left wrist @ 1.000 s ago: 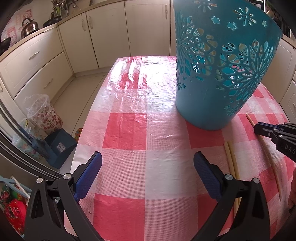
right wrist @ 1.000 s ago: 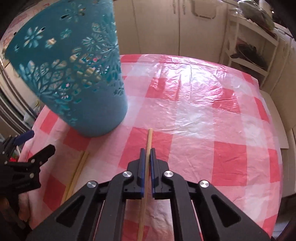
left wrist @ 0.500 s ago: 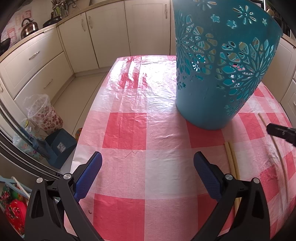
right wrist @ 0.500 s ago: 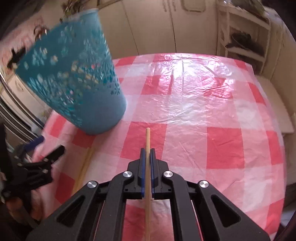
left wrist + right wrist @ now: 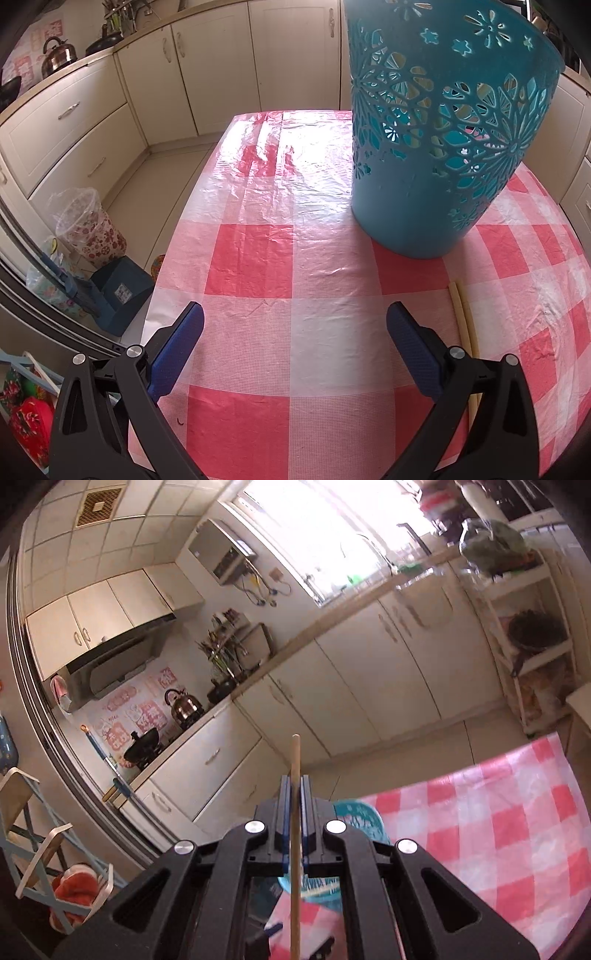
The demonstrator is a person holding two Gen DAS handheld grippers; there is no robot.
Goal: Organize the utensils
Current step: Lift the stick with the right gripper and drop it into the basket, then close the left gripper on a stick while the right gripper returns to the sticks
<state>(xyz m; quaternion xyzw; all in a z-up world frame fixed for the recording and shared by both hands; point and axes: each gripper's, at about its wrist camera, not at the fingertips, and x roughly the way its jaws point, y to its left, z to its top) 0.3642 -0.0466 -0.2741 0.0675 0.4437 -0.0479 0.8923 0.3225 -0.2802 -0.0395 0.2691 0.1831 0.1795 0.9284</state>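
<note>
A tall teal cut-out basket point(image 5: 439, 133) stands on the red-and-white checked table point(image 5: 280, 266). Two wooden chopsticks point(image 5: 463, 317) lie side by side on the cloth just in front of the basket, beside my left gripper's right finger. My left gripper point(image 5: 293, 332) is open and empty above the cloth. My right gripper point(image 5: 294, 794) is shut on a wooden chopstick point(image 5: 295, 760) and is raised high, tilted up toward the kitchen. The basket's rim point(image 5: 360, 818) shows just below its fingers.
The table's left edge point(image 5: 173, 240) drops to the floor, where a flowered bin point(image 5: 88, 225) and a blue box point(image 5: 118, 288) stand. Kitchen cabinets point(image 5: 207, 74) line the far side. A folding chair point(image 5: 40, 834) stands at the left in the right wrist view.
My right gripper has lifted the chopstick off the table and swung up high above the basket. It has left the left wrist view. My left gripper has not moved.
</note>
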